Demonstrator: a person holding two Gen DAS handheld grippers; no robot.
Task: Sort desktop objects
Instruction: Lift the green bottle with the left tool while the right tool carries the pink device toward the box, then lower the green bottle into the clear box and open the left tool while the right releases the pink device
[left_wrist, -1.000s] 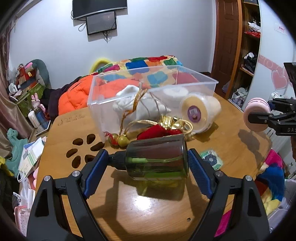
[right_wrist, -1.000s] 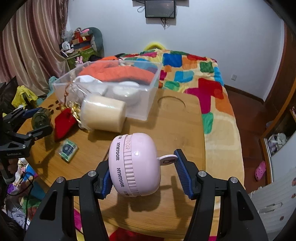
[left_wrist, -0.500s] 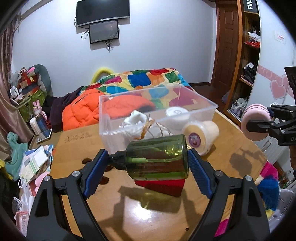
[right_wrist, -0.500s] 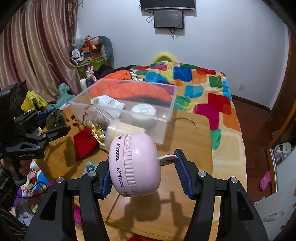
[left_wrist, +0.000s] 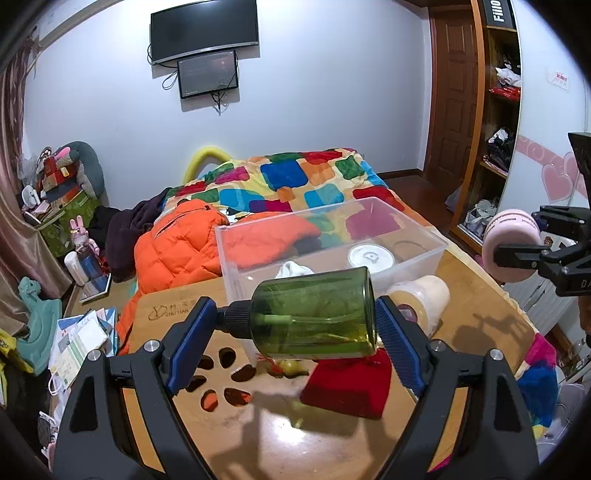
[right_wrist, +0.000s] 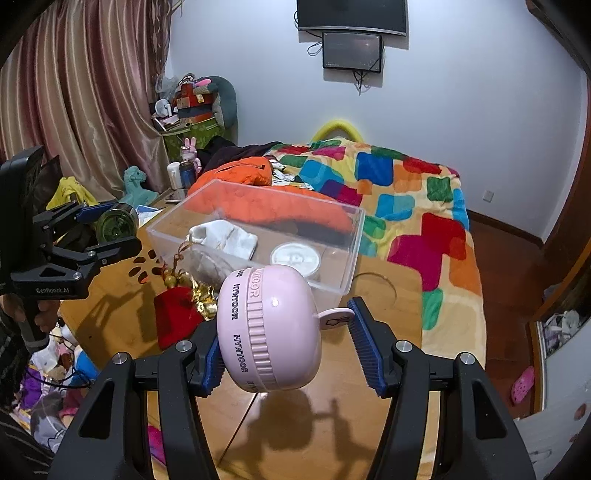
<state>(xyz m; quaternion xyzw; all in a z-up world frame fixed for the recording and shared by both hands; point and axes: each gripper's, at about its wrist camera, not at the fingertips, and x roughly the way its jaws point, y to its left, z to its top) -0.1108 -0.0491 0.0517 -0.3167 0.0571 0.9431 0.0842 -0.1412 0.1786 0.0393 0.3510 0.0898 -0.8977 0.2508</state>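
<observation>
My left gripper (left_wrist: 295, 332) is shut on a green bottle (left_wrist: 314, 314) with a black cap, held sideways above the wooden table (left_wrist: 295, 435). My right gripper (right_wrist: 284, 347) is shut on a pink round HYNTOOR device (right_wrist: 267, 328), held above the table's near side. A clear plastic bin (left_wrist: 332, 236) stands behind the bottle; it holds a white cloth (right_wrist: 225, 236) and a white round lid (right_wrist: 295, 258). The left gripper with the bottle shows at the left of the right wrist view (right_wrist: 110, 225).
A red pouch (left_wrist: 347, 384), gold trinkets (right_wrist: 203, 295) and a cream tape roll (left_wrist: 421, 299) lie on the table by the bin. A bed with a colourful quilt (right_wrist: 399, 199) and an orange jacket (left_wrist: 173, 247) lies beyond. Clutter covers the floor at left.
Both grippers have risen with their objects; the table and bin now sit lower and farther in both views. Both grips are unchanged.
</observation>
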